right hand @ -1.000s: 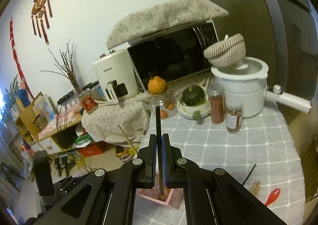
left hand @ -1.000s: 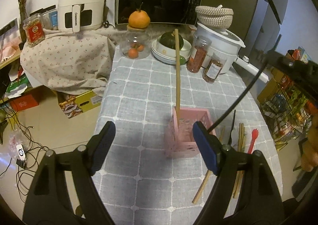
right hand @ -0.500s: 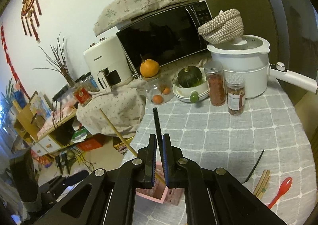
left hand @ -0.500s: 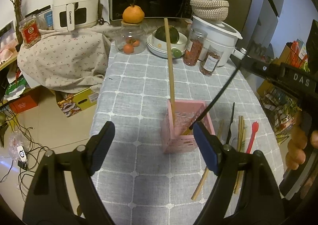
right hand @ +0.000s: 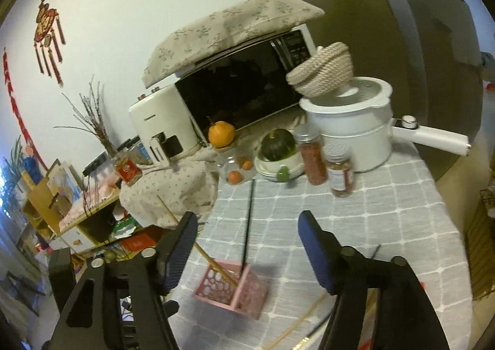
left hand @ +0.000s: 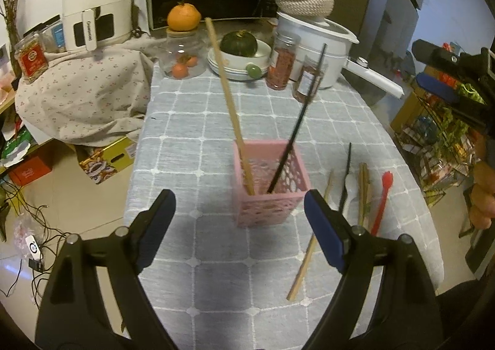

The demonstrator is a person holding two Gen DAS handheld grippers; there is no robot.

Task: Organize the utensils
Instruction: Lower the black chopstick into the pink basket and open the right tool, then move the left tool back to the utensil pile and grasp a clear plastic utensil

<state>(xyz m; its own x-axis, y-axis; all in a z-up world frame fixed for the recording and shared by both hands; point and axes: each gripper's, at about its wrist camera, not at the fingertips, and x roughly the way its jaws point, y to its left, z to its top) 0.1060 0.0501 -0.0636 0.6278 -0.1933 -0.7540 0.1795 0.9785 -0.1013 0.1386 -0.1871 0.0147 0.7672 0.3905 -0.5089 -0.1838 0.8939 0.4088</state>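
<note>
A pink basket (left hand: 269, 195) stands on the grey checked tablecloth (left hand: 191, 139). A wooden chopstick (left hand: 229, 102) and a black chopstick (left hand: 297, 121) lean inside it. My left gripper (left hand: 238, 195) hangs in front of the basket, open, its jaws opening a little wider and touching nothing. My right gripper (right hand: 247, 220) hovers above the basket (right hand: 232, 291) with its jaws opening. The black chopstick (right hand: 247, 226) stands free between them, clear of both pads. Right of the basket lie a loose wooden chopstick (left hand: 309, 241), a black chopstick (left hand: 345, 176), a wooden pair (left hand: 363, 192) and a red spoon (left hand: 382, 198).
At the back of the table stand two spice jars (left hand: 281, 62), stacked bowls with a green squash (left hand: 238, 43), a glass jar topped by an orange (left hand: 182, 49) and a white pot (left hand: 312, 43) with a long handle. The table's left edge drops to a cluttered floor (left hand: 71, 195).
My right gripper has opened and let go of the black chopstick, which now leans in the pink basket. The right gripper has drawn back from it. The left gripper has shifted slightly.
</note>
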